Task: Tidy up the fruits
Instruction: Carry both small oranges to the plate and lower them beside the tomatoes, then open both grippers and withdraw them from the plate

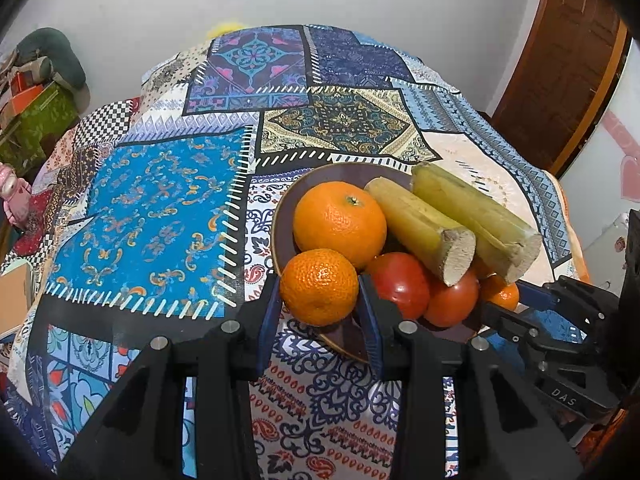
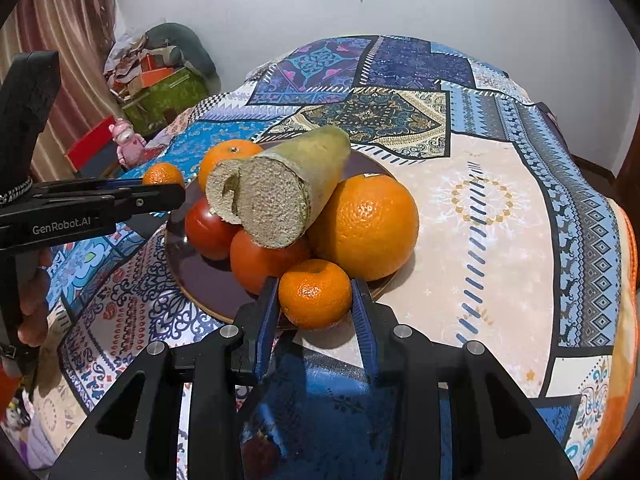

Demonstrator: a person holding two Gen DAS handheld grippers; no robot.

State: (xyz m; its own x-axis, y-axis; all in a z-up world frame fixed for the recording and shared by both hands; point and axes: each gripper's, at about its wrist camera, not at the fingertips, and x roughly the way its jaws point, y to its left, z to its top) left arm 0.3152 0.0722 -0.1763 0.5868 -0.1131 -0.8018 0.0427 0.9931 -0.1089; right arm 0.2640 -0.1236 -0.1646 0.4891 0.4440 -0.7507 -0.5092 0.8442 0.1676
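Observation:
A dark purple plate (image 1: 282, 216) (image 2: 200, 280) on the patterned tablecloth holds a large orange (image 1: 340, 218) (image 2: 366, 226), two red tomatoes (image 1: 400, 280) (image 2: 210, 228), and two yellow-green cut stalks (image 1: 420, 224) (image 2: 280, 192). My left gripper (image 1: 319, 292) is shut on a small mandarin (image 1: 319, 286) at the plate's near rim. My right gripper (image 2: 315, 296) is shut on another small mandarin (image 2: 315, 294) at the plate's other rim. In the left wrist view the right gripper (image 1: 504, 304) enters from the right. In the right wrist view the left gripper (image 2: 160, 192) comes in from the left with its mandarin (image 2: 163, 174).
The patchwork tablecloth (image 1: 160, 208) (image 2: 500, 208) covers a round table. Green boxes and clutter (image 1: 36, 112) (image 2: 160, 88) and a pink toy (image 2: 128, 140) stand beyond the left edge. A wooden door (image 1: 560, 80) is at the right.

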